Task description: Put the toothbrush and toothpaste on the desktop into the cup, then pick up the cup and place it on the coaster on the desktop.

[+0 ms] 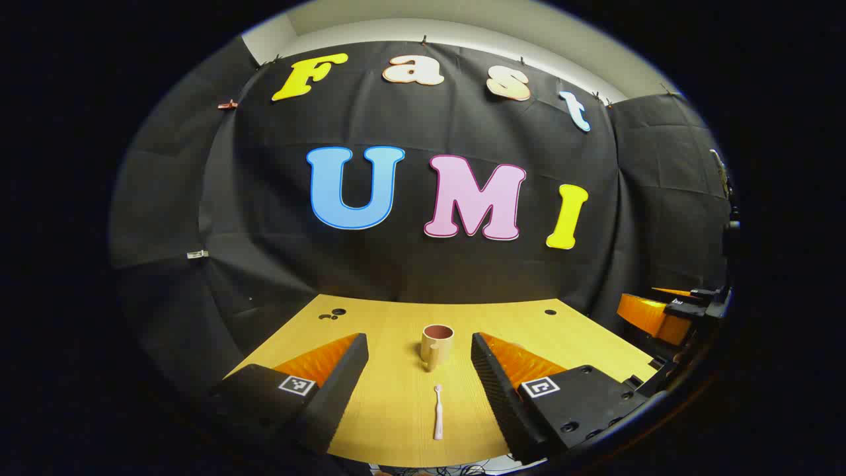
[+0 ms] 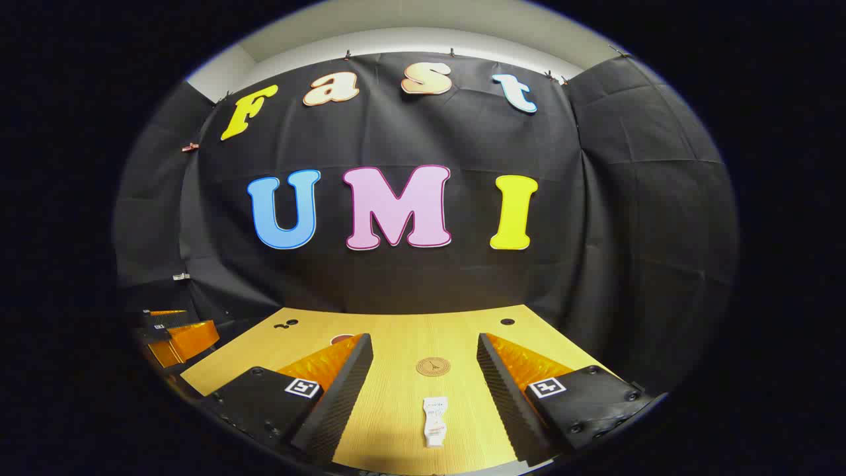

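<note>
The left gripper (image 1: pixel 419 377) hovers above the desktop (image 1: pixel 390 330) with its jaws spread wide and nothing between them; the toothbrush (image 1: pixel 437 413) lies flat just ahead between its fingers, and the cup (image 1: pixel 436 345) stands upright beyond it. The right gripper (image 2: pixel 424 377) is likewise released and empty, the toothpaste (image 2: pixel 434 420) lying between its fingers, the coaster (image 2: pixel 433 366) farther ahead.
</note>
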`<act>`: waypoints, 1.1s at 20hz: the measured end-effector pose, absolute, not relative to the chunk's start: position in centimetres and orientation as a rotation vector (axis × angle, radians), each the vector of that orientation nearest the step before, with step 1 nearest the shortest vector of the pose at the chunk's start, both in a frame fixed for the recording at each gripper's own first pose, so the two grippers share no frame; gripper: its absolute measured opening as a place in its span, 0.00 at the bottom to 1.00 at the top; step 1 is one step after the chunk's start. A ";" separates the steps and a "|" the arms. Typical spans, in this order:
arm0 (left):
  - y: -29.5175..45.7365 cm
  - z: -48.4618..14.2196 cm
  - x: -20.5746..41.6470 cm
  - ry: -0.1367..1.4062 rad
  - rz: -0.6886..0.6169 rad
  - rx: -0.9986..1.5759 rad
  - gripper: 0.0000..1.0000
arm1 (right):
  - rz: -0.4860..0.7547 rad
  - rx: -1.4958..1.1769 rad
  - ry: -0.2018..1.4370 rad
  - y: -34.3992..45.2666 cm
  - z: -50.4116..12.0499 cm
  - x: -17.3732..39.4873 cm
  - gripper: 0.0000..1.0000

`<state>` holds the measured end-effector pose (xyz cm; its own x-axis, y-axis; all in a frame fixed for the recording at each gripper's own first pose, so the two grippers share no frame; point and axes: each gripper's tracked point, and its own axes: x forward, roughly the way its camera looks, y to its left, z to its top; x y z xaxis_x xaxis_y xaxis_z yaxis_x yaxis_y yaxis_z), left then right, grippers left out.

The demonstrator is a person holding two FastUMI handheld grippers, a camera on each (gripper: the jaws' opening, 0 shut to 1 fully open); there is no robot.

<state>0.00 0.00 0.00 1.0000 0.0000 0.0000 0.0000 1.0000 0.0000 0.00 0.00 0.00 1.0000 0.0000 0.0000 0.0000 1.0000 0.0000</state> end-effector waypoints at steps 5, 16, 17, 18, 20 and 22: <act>-0.7 -0.1 1.4 0.005 -0.005 0.011 0.98 | 0.011 -0.007 0.021 -0.3 -0.5 1.4 0.98; -0.9 -1.2 3.4 0.041 0.022 0.005 0.98 | 0.024 0.013 0.088 -0.6 -2.3 4.0 0.98; -0.8 -1.3 3.7 0.044 0.026 0.002 0.98 | 0.022 0.013 0.090 -0.7 -2.4 4.3 0.97; -0.7 -1.4 3.8 0.049 0.030 -0.003 0.98 | 0.020 0.013 0.097 -0.9 -2.7 4.5 0.98; -0.6 -1.7 4.2 0.058 0.040 -0.013 0.98 | 0.021 0.016 0.115 -1.0 -3.1 5.2 0.98; -0.4 -1.9 4.4 0.066 0.050 -0.017 0.97 | 0.022 0.009 0.130 -1.0 -3.5 5.8 0.98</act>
